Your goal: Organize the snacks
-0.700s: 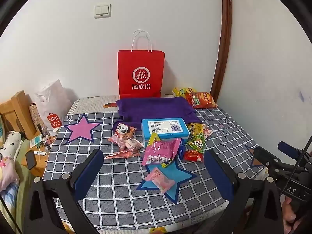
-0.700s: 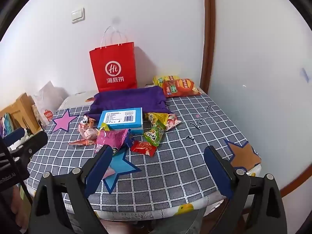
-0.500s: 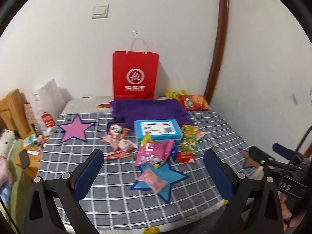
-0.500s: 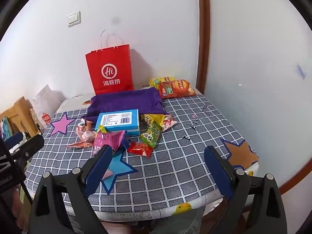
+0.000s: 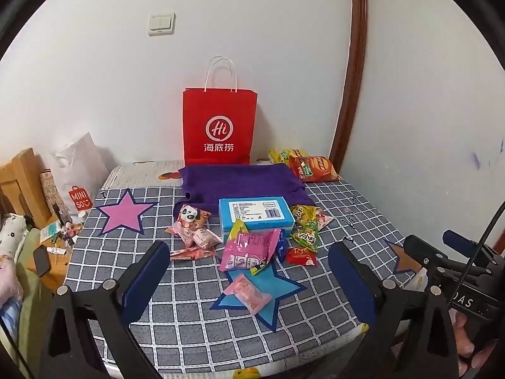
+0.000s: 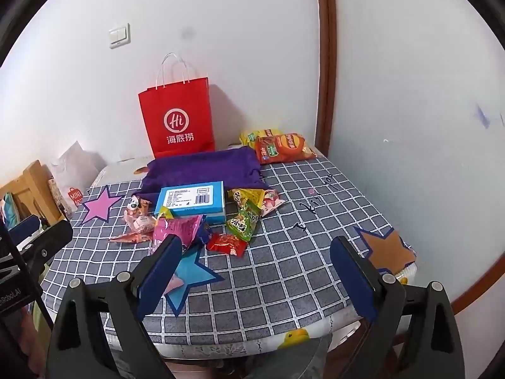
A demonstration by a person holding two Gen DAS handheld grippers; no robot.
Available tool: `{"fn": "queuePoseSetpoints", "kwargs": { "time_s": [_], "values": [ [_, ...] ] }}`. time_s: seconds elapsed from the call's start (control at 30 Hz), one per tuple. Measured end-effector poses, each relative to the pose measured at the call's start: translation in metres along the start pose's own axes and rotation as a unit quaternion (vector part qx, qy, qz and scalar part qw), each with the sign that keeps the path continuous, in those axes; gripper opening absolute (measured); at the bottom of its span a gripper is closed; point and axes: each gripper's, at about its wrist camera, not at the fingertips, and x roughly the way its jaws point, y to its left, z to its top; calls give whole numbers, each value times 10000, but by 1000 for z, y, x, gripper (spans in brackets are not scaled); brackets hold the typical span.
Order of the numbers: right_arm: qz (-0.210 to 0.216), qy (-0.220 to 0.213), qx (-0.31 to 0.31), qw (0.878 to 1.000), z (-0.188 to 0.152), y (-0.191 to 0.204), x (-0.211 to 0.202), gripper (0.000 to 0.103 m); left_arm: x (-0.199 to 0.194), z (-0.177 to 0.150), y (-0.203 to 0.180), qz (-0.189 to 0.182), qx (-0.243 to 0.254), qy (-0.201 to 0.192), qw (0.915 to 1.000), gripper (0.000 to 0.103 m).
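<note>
Several snack packets lie mid-table around a blue box (image 5: 256, 214) (image 6: 192, 201): a large pink pouch (image 5: 251, 249), a small pink packet (image 5: 251, 293) on a blue paper star (image 5: 277, 287), a green packet (image 6: 244, 220), a red packet (image 6: 227, 243), panda packets (image 5: 189, 218). A purple cloth (image 5: 240, 183) lies behind the box, before a red paper bag (image 5: 219, 129) (image 6: 178, 120). Chip bags (image 6: 281, 147) sit at the back right. My left gripper (image 5: 249, 281) and right gripper (image 6: 255, 271) are open and empty, held above the table's near edge.
The checked tablecloth (image 6: 300, 221) carries a pink star (image 5: 124, 214) at the left and an orange star (image 6: 386, 249) at the right. Walls close the back and right sides. A white shopping bag (image 5: 79, 173) and wooden furniture (image 5: 19, 180) stand left of the table.
Both grippers have shifted slightly, so the table scene slides a little in each view. The snacks have not moved. Both grippers stay open.
</note>
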Motion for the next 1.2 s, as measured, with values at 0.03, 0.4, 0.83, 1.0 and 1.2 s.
{"fn": "queuePoseSetpoints", "kwargs": {
  "time_s": [0.03, 0.4, 0.83, 1.0, 1.2],
  "values": [
    [10, -6, 0, 10000, 0, 0, -1, 94, -1, -1, 0, -1, -4, -10, 10000, 101],
    [64, -72, -19, 10000, -2, 0, -3, 94, -2, -1, 1, -10, -34, -32, 10000, 101],
    [76, -108, -12, 9999, -1, 1, -5, 94, -4, -2, 1, 15, -28, -49, 10000, 101],
    [78, -108, -4, 9999, -2, 0, -5, 94, -5, -4, 1, 19, -12, -58, 10000, 100],
    [57, -103, -15, 9999, -3, 0, -4, 94, -5, -5, 2, 14, -21, -57, 10000, 100]
  ]
}}
